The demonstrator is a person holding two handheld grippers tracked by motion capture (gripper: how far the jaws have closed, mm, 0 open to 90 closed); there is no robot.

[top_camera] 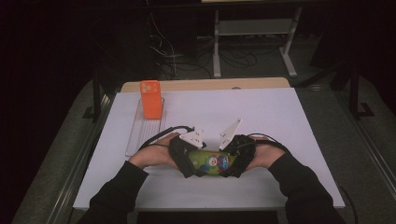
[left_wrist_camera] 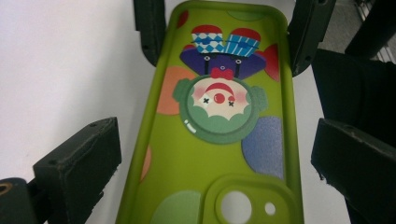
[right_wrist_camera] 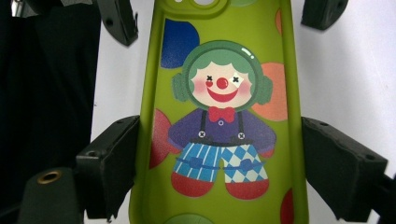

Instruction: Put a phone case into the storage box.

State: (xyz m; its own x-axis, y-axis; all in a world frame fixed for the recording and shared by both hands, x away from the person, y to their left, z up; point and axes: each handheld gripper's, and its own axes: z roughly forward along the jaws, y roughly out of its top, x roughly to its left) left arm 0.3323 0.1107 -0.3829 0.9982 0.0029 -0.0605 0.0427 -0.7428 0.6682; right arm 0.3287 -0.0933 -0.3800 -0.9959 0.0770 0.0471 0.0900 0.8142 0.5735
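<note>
The green phone case [top_camera: 211,163] lay flat on the white counter [top_camera: 261,116] near the person's edge, printed side up, with a clown figure on it and the camera cut-out at the end toward the left tongs [top_camera: 186,161]. Both tongs met it from opposite ends, the left hand [top_camera: 152,156] and right hand [top_camera: 264,156] resting low on the counter.

In the left gripper view the case [left_wrist_camera: 219,140] ran lengthwise between the left tongs [left_wrist_camera: 210,163]. Its two black fingers [left_wrist_camera: 79,163] stood wide, one on each long side of the case. The left finger was close to the case's edge with a sliver of counter showing between; the right one sat just beside the other edge, and I could not tell whether it touched.

In the right gripper view the right tongs [right_wrist_camera: 219,163] stood equally wide, straddling the case [right_wrist_camera: 219,116] at the clown's legs. The left finger [right_wrist_camera: 112,163] lay against the case's rim, or nearly so; the right finger looked just at the opposite rim. Whether they pressed on it could not be told.

Farther back on the counter's left, an orange phone case [top_camera: 151,99] stood upright at the far end of a clear tray [top_camera: 140,133], well apart from the tongs.
</note>
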